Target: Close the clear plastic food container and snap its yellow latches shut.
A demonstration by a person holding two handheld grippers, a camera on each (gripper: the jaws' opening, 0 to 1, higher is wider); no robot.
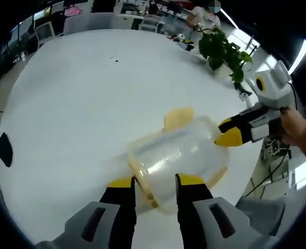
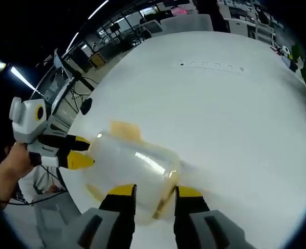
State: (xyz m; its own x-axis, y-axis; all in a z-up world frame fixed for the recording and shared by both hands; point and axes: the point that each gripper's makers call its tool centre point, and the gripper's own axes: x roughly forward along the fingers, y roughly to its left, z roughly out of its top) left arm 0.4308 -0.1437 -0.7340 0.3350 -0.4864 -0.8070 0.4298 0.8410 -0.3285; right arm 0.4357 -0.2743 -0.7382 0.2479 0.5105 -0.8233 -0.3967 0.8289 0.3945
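container (image 1: 179,155) unlabelled, on white table (image 1: 80,104), between both parted tongs (image 1: 155,181) (image 2: 150,189).

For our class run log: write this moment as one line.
container: on white table, lid on | left gripper: at its edge | right gripper: at opposite end | latches: unclear

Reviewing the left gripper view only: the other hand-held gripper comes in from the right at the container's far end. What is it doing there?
Observer: In the right gripper view, the right hand-held gripper has its jaws apart, with the near edge of the clear container between them.
Operator: How does my gripper look from that side?
Observer: The left hand-held gripper enters from the left, its two yellow tips apart and set against the container's other end.
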